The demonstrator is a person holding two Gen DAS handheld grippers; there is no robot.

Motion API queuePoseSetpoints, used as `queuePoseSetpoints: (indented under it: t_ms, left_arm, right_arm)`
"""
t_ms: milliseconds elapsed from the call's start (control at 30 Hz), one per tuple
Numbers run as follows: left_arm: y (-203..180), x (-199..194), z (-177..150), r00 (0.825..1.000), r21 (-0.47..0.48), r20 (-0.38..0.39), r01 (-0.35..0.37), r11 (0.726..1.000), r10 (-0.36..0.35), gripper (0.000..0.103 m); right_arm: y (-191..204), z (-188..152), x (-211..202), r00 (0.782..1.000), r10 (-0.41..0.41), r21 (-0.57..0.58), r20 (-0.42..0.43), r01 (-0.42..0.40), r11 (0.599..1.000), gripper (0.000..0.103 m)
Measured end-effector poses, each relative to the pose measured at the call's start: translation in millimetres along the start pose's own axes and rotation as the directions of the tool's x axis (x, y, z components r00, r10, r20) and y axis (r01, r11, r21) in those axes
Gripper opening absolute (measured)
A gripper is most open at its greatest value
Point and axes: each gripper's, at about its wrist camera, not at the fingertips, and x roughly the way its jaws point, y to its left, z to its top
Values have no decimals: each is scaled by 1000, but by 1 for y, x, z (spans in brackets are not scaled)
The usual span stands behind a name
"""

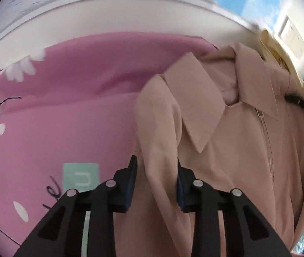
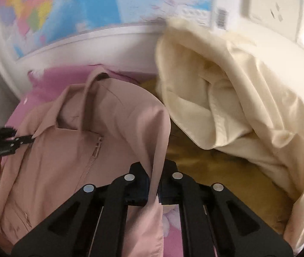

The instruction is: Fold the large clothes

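A beige-pink zip jacket (image 1: pixel 237 145) with a pointed collar lies over a pink bedsheet (image 1: pixel 66 111). My left gripper (image 1: pixel 156 171) is closed on a fold of the jacket's left shoulder; the cloth fills the gap between the fingers. In the right wrist view the jacket (image 2: pixel 70 141) hangs from my right gripper (image 2: pixel 156 171), which pinches its right shoulder edge. The left gripper (image 2: pixel 0 143) shows at the far left of that view, by the collar. Both hold the jacket lifted.
A crumpled cream duvet (image 2: pixel 237 98) lies right of the jacket on an olive cloth (image 2: pixel 216 171). A white bed frame (image 2: pixel 87 49) and a wall map (image 2: pixel 77 6) are behind. A mint label (image 1: pixel 81 175) marks the pink sheet.
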Motion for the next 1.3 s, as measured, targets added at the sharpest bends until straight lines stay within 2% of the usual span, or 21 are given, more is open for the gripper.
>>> queuePoseSetpoints:
  t_ms: [33,67,100,133,200,333,500,567,667,700,733,767,800,833,900,967,1100,1133,1200,1233,1300]
  left_arm:
    - [1,-3,-2,1000,-8,7,-1,1000,1,35]
    - [2,-11,-7,1000,-4,29,1,1000,0,37]
    - [1,-16,-11,999,9,42,5,1000,-6,42]
    - [-1,-26,-18,998,32,65,16,999,-18,49]
    - [-2,-45,-29,994,65,98,39,997,-45,53]
    - [7,-79,-57,984,129,154,64,990,-84,57]
    - [4,-98,-83,976,156,182,95,983,-123,60]
    - [1,-98,-92,976,151,185,89,985,-116,61]
    - [-1,-96,-102,977,131,178,94,987,-117,61]
    - [1,-96,-104,977,122,176,102,987,-122,61]
    - [0,-97,-107,978,113,176,96,989,-116,61]
    - [1,-97,-108,978,108,177,89,990,-108,61]
    - [1,-99,-110,979,103,178,85,991,-103,61]
    - [2,-102,-114,978,97,182,84,992,-101,61]
    - [4,-108,-119,976,97,194,84,992,-101,61]
    - [7,-114,-123,975,94,202,77,993,-95,61]
    - [10,-123,-133,975,99,201,78,992,-96,61]
    - [10,-124,-136,976,104,197,78,992,-97,61]
    - [9,-129,-145,975,121,187,97,988,-119,61]
    - [9,-132,-149,975,129,182,108,986,-131,61]
    - [6,-139,-160,975,151,176,112,982,-138,64]
  right_arm:
    - [-3,-3,7,1000,-3,29,-29,4,1000,25]
    - [-6,-9,10,999,5,45,-52,-3,999,27]
    - [-12,-18,4,999,25,61,-38,-23,998,38]
    - [-16,-25,-9,999,49,100,-6,-48,994,65]
    - [-22,-41,-38,996,69,143,64,-78,987,84]
    - [-9,-100,-99,989,89,93,120,-100,991,89]
    - [32,-196,-140,993,97,17,63,-98,995,98]
    - [49,-222,-138,992,122,-2,23,-122,992,98]
    - [72,-251,-121,997,62,-54,-37,-64,997,98]
    - [75,-255,-115,998,43,-64,-44,-45,997,93]
    - [74,-258,-112,998,53,-56,-40,-55,997,70]
    - [69,-255,-110,996,83,-33,-43,-84,996,53]
    - [58,-250,-108,993,108,5,-47,-108,994,23]
    - [44,-246,-116,989,147,58,-28,-145,988,3]
    - [28,-242,-135,989,145,89,29,-147,985,3]
    - [8,-234,-162,995,54,102,84,-63,993,3]
    - [-43,-215,-197,981,-91,192,172,57,980,3]
    - [-59,-210,-198,973,-146,225,176,105,969,3]
    - [-88,-212,-189,972,-179,278,150,132,951,5]
    - [-99,-211,-175,966,-236,293,109,196,936,7]
    - [-114,-216,-155,949,-314,296,37,289,910,18]
